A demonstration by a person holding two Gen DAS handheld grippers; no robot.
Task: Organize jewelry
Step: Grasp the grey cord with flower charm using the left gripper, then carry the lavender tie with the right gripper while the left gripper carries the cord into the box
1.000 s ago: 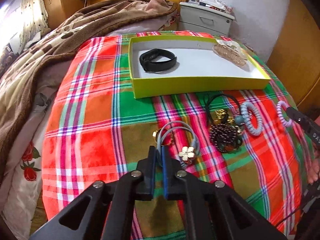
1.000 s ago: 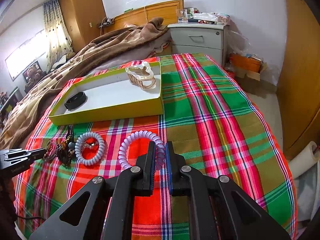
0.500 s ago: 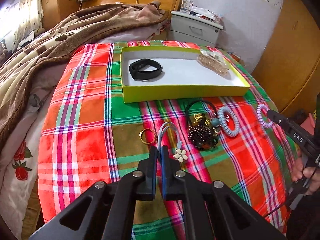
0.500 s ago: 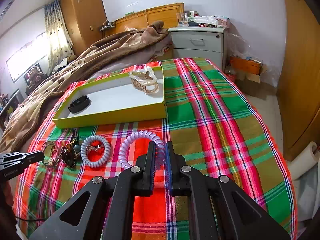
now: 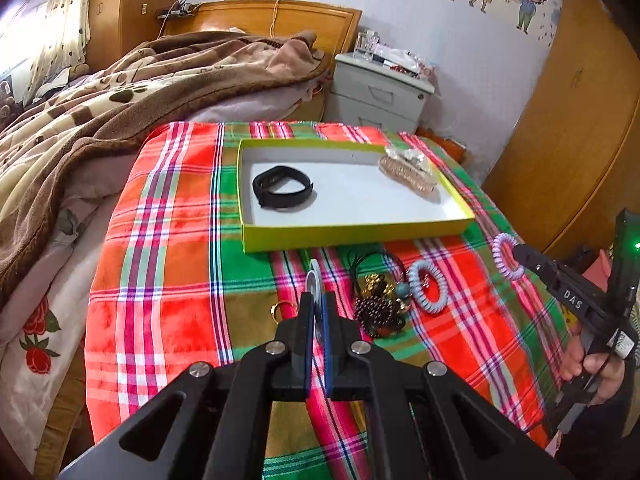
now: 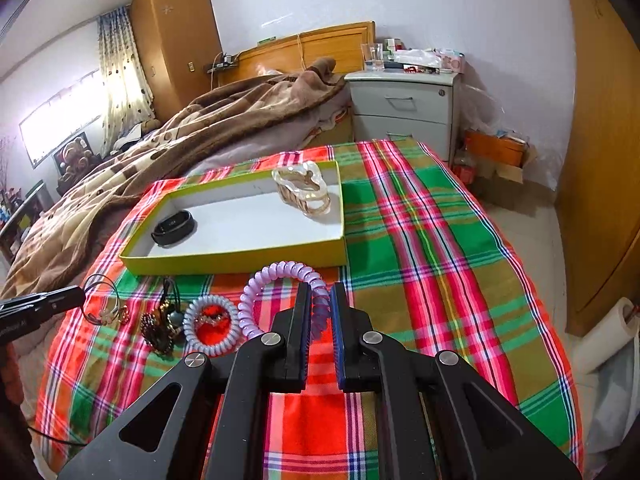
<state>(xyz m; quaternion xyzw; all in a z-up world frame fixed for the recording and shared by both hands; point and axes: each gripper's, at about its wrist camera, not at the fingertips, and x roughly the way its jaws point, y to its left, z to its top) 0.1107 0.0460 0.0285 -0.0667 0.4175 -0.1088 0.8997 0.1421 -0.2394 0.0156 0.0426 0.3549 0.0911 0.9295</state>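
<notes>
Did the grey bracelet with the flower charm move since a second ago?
Yes. The bracelet was flat on the cloth by the gold ring; now it hangs lifted off it, pinched in the left gripper.

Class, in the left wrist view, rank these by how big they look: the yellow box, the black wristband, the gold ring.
1. yellow box
2. black wristband
3. gold ring, partly hidden by the left gripper

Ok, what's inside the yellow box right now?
Inside the box: a black band at one end, a clear hair claw at the other. Nothing else shows; the near wall hides a strip of floor.
</notes>
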